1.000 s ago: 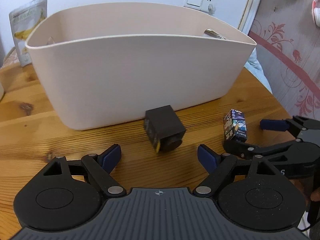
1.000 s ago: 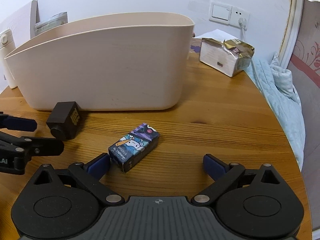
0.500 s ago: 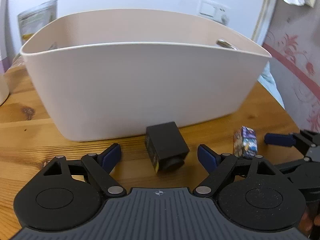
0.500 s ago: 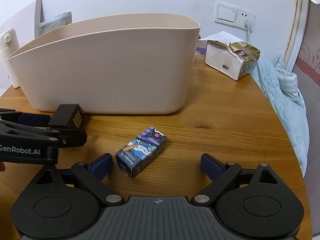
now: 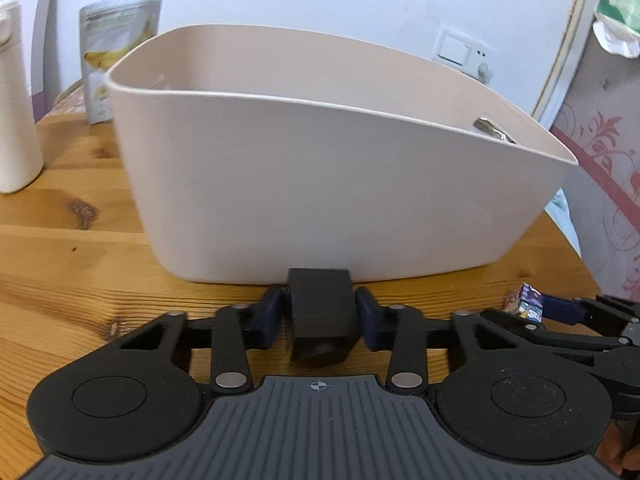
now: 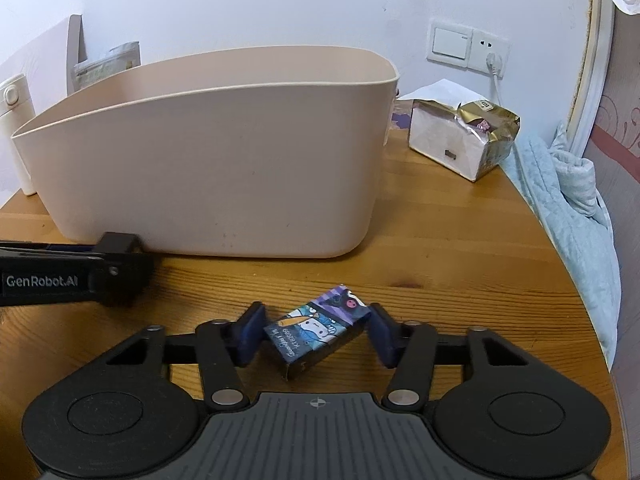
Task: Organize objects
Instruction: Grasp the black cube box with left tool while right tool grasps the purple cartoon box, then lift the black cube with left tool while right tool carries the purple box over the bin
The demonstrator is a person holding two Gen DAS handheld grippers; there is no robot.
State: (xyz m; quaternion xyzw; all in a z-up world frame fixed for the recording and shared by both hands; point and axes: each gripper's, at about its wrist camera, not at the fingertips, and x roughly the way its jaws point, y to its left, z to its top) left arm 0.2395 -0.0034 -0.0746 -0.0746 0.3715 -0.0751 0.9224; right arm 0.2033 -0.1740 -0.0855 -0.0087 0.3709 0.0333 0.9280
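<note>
left wrist: left hand-held gripper [image 5: 320,312] is pinching the black cube [image 5: 320,312], jaws just closing onto both its sides, cube sitting at 6 o'clock of the beige bin [image 5: 320,184] on the tabletop [image 5: 72,256] | right wrist: right hand-held gripper [image 6: 316,332] jaws just closing, pads touching the cartoon-printed box [image 6: 318,330] lying skewed between them, at 5 o'clock of the bin

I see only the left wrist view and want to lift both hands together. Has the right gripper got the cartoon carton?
Observer: The right gripper has just been closing its jaws; the cartoon carton sits between them, both pads touching it.
Operator: Gripped squarely?
Observer: No, it lies diagonally; the pads meet opposite corners.
Operator: Anything beyond the bin?
Observer: A gold-topped white packet, right of the bin.
</note>
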